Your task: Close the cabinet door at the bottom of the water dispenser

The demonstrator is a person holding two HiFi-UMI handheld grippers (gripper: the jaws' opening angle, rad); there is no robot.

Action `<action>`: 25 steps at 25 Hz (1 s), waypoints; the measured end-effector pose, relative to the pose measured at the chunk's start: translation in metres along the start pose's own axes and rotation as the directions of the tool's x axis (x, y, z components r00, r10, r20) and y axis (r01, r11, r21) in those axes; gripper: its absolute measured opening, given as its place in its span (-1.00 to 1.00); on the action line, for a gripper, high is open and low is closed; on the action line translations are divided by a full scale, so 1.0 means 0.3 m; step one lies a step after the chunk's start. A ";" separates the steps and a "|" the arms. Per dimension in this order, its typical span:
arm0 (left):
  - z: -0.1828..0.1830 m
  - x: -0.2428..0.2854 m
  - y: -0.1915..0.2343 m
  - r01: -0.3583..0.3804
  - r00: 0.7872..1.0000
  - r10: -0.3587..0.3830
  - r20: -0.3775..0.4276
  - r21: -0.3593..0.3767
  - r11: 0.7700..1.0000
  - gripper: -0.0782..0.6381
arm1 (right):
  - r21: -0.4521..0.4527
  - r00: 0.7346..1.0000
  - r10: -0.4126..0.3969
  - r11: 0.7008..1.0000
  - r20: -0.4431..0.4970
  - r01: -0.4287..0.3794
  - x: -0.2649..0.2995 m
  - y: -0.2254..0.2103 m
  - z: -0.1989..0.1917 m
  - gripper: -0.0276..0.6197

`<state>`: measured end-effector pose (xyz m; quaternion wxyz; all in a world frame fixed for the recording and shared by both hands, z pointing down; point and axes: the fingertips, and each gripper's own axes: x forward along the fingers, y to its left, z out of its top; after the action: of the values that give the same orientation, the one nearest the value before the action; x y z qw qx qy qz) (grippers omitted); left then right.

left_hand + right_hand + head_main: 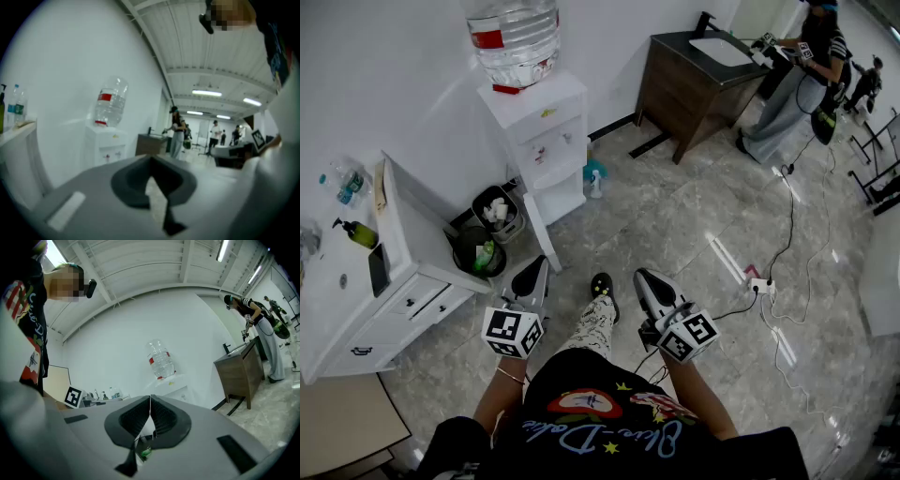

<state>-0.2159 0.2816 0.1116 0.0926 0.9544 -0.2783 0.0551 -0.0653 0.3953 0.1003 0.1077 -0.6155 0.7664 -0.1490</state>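
Observation:
The white water dispenser stands against the wall with a clear bottle on top. Its bottom cabinet door hangs open, swung out toward me, so the lower compartment shows. My left gripper and right gripper are held low in front of my body, well short of the door. Both are shut with nothing between the jaws. The dispenser sits far off past the left gripper in the left gripper view. In the right gripper view, the dispenser rises behind the right gripper.
Two trash bins stand left of the door, beside a white drawer cabinet. A blue spray bottle stands right of the dispenser. At back right are a dark vanity and a person. A power strip with cables lies on the floor.

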 end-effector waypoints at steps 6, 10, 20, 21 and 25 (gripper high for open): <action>0.003 0.320 0.173 -0.092 0.996 0.093 0.015 -0.031 0.995 -0.78 | -0.049 0.992 0.124 0.991 -0.021 -0.125 0.255 -0.204 0.093 -0.86; 0.048 0.528 0.280 -0.146 0.989 0.148 0.027 -0.058 0.988 -0.78 | -0.077 0.979 0.192 0.977 -0.072 -0.197 0.499 -0.386 0.184 -0.86; -0.031 0.669 0.532 -0.314 0.950 0.312 -0.030 -0.106 0.944 -0.78 | -0.037 0.907 0.367 0.923 -0.205 -0.382 0.977 -0.503 0.167 -0.86; -0.068 0.659 0.553 -0.337 0.941 0.334 -0.048 -0.118 0.934 -0.78 | -0.028 0.898 0.376 0.920 -0.227 -0.392 1.004 -0.506 0.135 -0.86; -0.264 0.624 0.643 -0.439 0.897 0.421 -0.136 -0.162 0.884 -0.78 | 0.021 0.855 0.431 0.896 -0.288 -0.444 1.116 -0.526 -0.018 -0.86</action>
<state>-0.1675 0.0408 0.2464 0.1815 0.8519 -0.4823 0.0937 0.0033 0.0381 0.1683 0.0128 -0.3995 0.8967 -0.1902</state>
